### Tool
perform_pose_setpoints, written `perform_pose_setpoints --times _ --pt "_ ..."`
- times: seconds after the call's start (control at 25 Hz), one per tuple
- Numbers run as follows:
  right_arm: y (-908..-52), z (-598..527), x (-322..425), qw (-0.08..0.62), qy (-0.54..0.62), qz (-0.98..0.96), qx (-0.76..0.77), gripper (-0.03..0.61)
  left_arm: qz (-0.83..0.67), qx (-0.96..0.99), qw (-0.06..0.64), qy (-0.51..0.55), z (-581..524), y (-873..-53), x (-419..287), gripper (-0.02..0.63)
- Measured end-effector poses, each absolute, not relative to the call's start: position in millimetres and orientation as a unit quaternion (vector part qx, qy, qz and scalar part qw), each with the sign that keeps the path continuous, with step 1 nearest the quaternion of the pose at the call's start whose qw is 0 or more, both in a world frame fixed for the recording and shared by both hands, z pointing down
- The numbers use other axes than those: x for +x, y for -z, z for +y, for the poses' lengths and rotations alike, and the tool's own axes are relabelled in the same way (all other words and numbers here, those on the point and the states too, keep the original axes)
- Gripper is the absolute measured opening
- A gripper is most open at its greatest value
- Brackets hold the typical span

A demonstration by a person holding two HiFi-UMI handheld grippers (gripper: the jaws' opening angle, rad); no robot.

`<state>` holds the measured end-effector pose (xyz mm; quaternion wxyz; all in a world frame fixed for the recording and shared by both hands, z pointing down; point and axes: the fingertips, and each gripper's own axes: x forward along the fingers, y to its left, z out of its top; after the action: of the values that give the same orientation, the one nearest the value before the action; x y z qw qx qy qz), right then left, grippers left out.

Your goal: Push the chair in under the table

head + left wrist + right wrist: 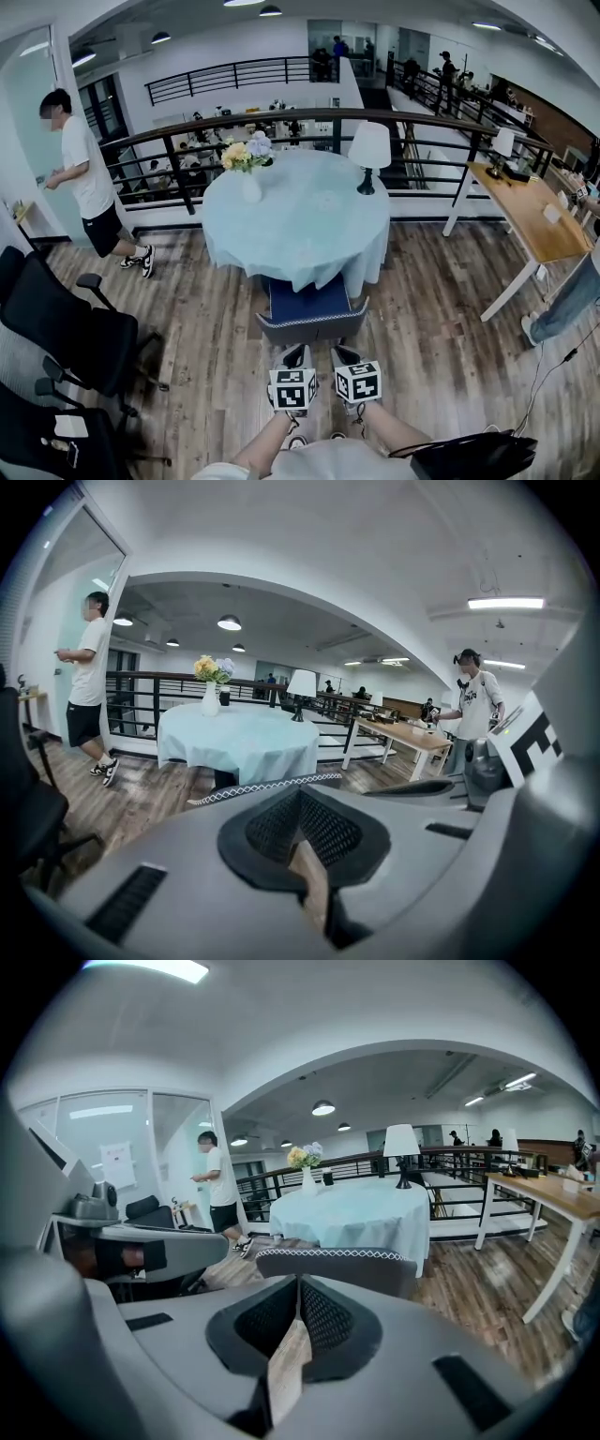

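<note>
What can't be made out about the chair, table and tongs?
Chair legs: head view, hidden beneath seat and backrest.
Table base: head view, covered by tablecloth.
Seat's front edge: head view, under tablecloth overhang.
Whether the shut left tongs and right tongs touch the backrest: head view, too small.

Pale cloth [281,267] is draping the counter [309,202], hiding its legs and the chair's [309,302] front; a person [567,300] at right is being cut off by the edge.

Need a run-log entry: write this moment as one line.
chair: partly under table | left tool: shut, empty | right tool: shut, empty
</note>
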<state>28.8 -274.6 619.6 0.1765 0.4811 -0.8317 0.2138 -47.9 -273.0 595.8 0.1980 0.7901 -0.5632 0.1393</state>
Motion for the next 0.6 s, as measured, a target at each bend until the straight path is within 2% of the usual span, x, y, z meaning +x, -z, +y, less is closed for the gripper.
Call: perform_pose_setpoints --times 0.6 --pt "-608.0 -279.8 37.4 0.187 -0.179 -0.833 0.489 0.017 -0.573 0.783 0.196 -0.141 -275.7 -598.4 -41.2 0.005"
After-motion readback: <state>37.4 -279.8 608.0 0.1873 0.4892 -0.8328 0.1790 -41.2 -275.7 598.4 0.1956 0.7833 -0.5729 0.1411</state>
